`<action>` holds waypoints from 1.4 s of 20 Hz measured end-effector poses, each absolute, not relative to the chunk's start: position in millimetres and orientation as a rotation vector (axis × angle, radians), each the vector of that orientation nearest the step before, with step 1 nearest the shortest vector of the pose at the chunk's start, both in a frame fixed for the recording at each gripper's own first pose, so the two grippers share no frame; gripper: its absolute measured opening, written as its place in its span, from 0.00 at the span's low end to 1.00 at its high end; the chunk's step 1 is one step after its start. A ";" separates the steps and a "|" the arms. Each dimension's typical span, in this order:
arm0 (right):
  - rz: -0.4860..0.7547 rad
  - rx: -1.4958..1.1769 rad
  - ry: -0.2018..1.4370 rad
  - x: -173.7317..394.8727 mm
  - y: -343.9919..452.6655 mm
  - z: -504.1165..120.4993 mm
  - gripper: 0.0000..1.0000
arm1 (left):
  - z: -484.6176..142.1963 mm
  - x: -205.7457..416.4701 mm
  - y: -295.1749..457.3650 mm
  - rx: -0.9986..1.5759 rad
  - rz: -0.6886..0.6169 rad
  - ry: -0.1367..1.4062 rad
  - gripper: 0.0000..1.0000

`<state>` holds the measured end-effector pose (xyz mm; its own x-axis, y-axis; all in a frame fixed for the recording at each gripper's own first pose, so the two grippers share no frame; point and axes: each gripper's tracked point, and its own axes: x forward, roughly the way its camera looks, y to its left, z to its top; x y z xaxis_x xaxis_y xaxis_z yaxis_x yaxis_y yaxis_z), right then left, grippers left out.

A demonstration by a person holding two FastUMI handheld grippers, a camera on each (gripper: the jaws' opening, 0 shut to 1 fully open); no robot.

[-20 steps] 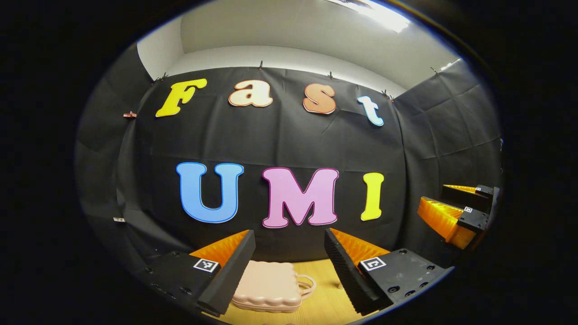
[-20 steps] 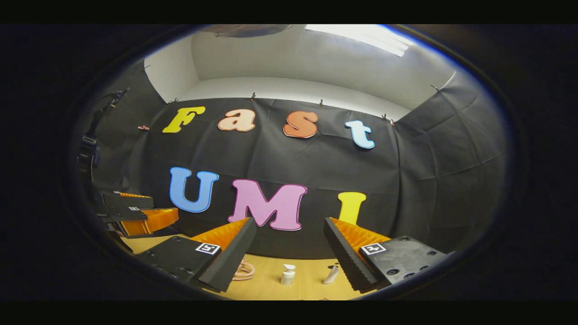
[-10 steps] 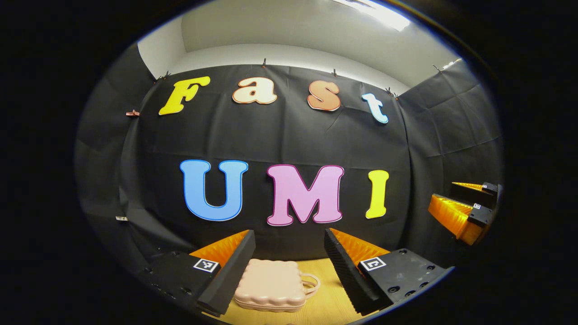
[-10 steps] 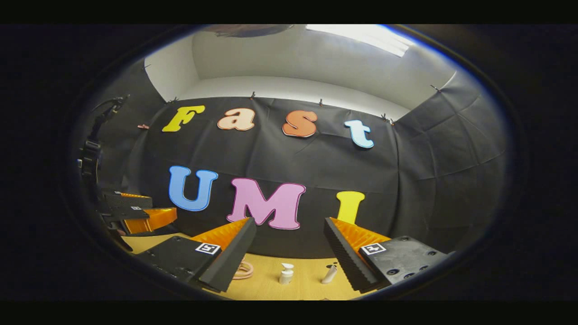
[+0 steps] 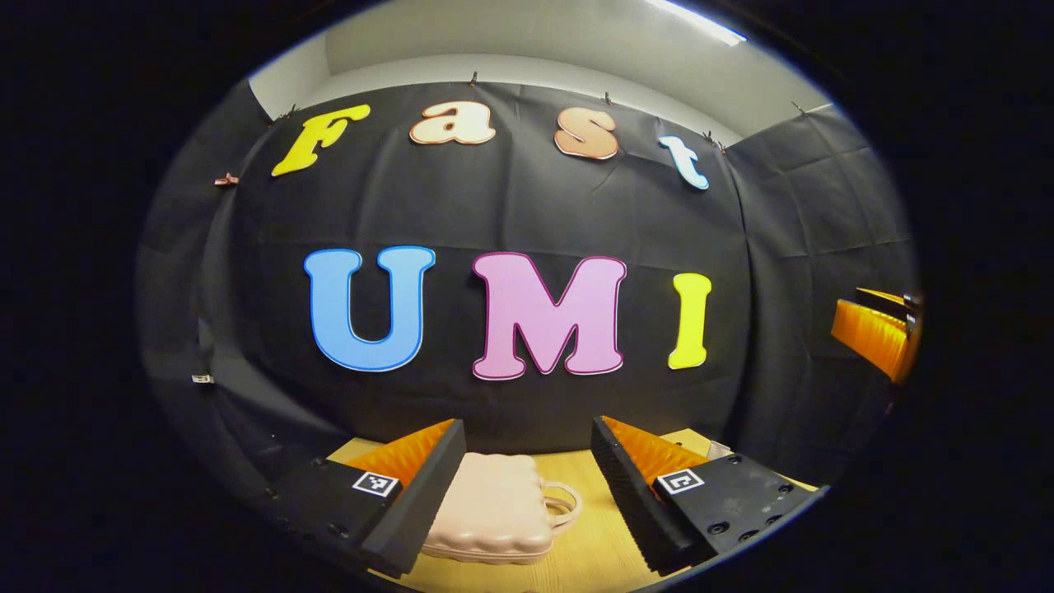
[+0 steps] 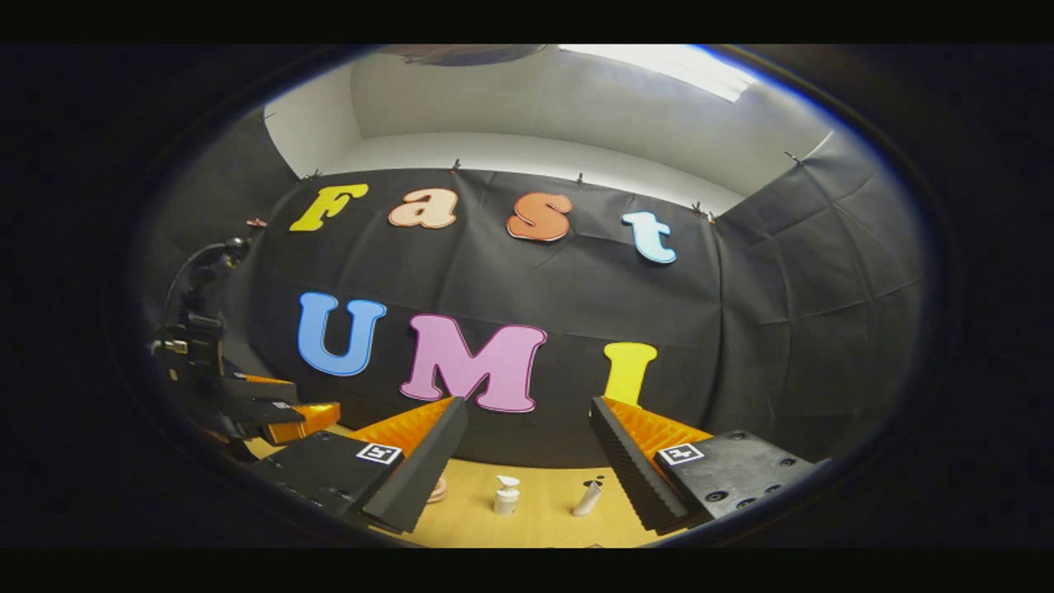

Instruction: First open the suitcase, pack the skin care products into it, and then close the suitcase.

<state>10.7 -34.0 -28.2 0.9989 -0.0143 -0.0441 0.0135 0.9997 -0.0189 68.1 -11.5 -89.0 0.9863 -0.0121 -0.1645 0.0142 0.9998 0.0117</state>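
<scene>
A small pale pink suitcase (image 5: 492, 504) with a loop handle (image 5: 561, 502) lies shut on the wooden table (image 5: 589, 552), below and just ahead of my left gripper (image 5: 527, 449), which is open and holds nothing. In the right gripper view a white pump bottle (image 6: 506, 495) and a white tube (image 6: 587, 497) stand on the table (image 6: 543, 519), ahead of my right gripper (image 6: 527, 428), also open and empty. A bit of the pink handle (image 6: 438, 489) peeks from behind the right gripper's left finger. The left gripper (image 6: 276, 405) appears at far left there, the right gripper (image 5: 877, 333) at far right in the left gripper view.
Black cloth walls close the booth behind the table and on both sides. A small pale object (image 5: 718, 450) sits at the table's back right in the left gripper view. A camera mount (image 6: 193, 325) rises over the left gripper.
The left gripper has tipped down and moved forward: more table shows and the suitcase sits larger between its fingers. The right gripper has shifted slightly, so bottle and tube drifted left.
</scene>
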 end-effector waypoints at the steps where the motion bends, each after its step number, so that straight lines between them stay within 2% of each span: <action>1: -0.012 -0.014 0.053 13.4 -38.0 -33.0 0.96 | -99.0 75.5 -17.2 0.024 -0.024 0.184 0.98; 9: 0.011 -0.036 0.134 37.2 -73.7 -83.7 0.94 | -196.4 134.5 -81.2 0.160 -0.136 0.343 0.98; 13: 0.043 -0.073 0.133 48.5 -85.2 -96.9 0.97 | -255.4 157.8 -111.4 0.160 -0.167 0.458 0.98; 20: 0.109 -0.123 0.233 71.8 -105.4 -154.7 0.97 | -358.1 189.1 -125.2 0.158 -0.155 0.679 0.98; 28: 0.050 -0.079 0.298 94.1 -145.6 -189.2 0.97 | -429.3 210.3 -118.7 0.086 -0.065 0.890 0.97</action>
<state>94.1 -145.6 -189.2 0.9548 0.0378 -0.2949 -0.0612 0.9956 -0.0705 210.3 -118.7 -429.3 0.6274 -0.0208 -0.7784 0.0924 0.9946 0.0478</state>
